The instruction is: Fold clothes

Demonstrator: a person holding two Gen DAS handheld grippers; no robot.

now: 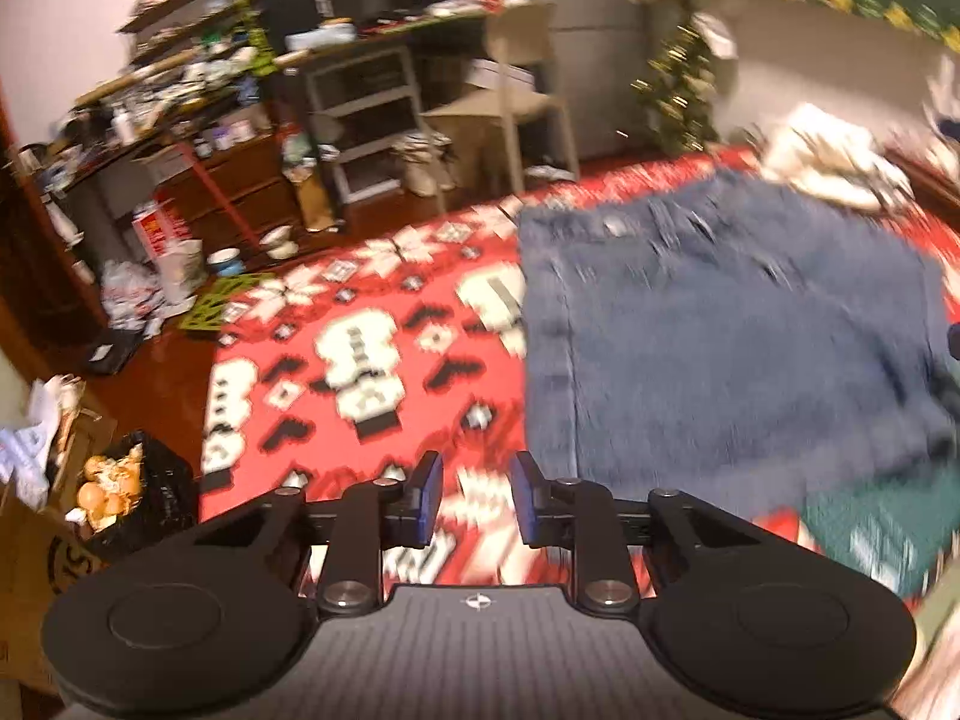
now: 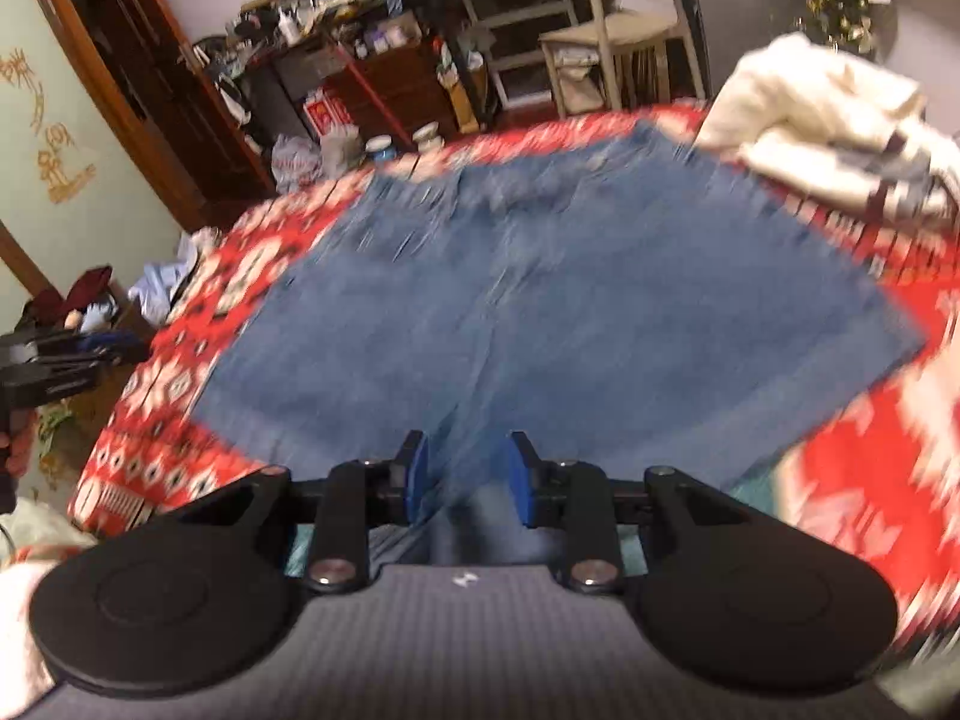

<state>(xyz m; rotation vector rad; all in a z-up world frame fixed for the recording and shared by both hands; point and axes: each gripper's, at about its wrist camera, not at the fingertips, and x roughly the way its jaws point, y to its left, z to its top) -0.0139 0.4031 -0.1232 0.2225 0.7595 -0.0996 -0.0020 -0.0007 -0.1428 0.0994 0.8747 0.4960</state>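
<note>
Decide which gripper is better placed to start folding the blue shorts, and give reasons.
Probably the right gripper: it hangs over the near edge of the blue shorts, open. The left gripper, also open, is over the red cloth, beside the shorts.

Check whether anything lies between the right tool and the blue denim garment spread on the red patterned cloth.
Nothing visible does. The right tool hangs directly over the near edge of the denim garment, pads apart with nothing between them. The pile of white clothes sits at the garment's far right corner, away from the tool.
</note>
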